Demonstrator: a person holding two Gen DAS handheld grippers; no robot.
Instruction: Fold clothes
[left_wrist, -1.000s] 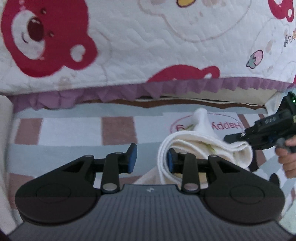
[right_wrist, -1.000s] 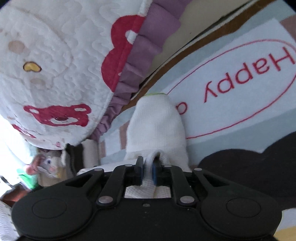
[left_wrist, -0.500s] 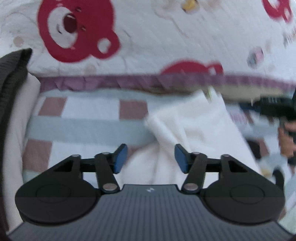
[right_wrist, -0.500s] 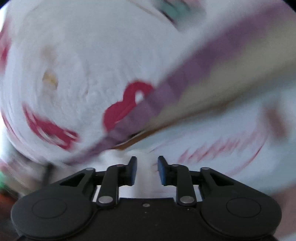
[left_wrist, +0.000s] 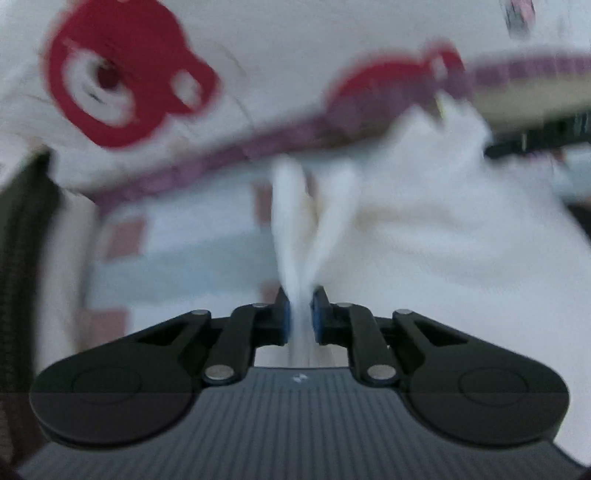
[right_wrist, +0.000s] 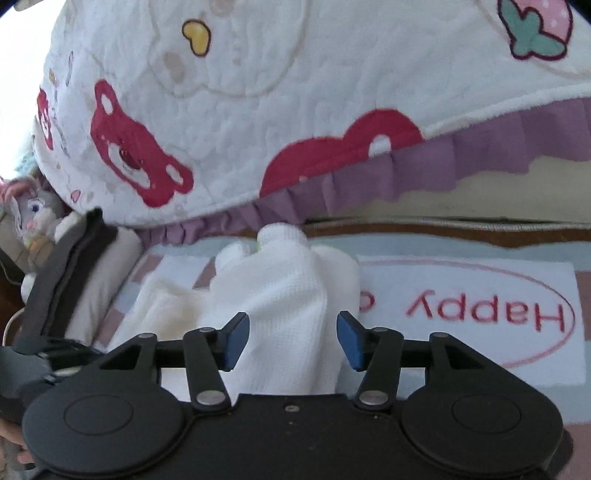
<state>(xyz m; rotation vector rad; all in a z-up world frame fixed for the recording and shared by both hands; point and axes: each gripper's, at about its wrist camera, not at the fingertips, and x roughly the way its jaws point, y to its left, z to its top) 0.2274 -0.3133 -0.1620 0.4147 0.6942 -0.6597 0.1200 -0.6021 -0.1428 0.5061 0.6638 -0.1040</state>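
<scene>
While the white garment (right_wrist: 280, 295) is lying bunched on the checked mat (right_wrist: 461, 280) near the quilt's purple frill (right_wrist: 461, 162), the left hand-held gripper (left_wrist: 301, 317) is clamping a fold of its cloth, its jaws having just been closing. The right hand-held gripper (right_wrist: 291, 339) is standing apart, having just been opening, with cloth between its pads but not pressed. Judgement: the right should be taking a matching edge before the left is pulling, so the layers are staying aligned.
</scene>
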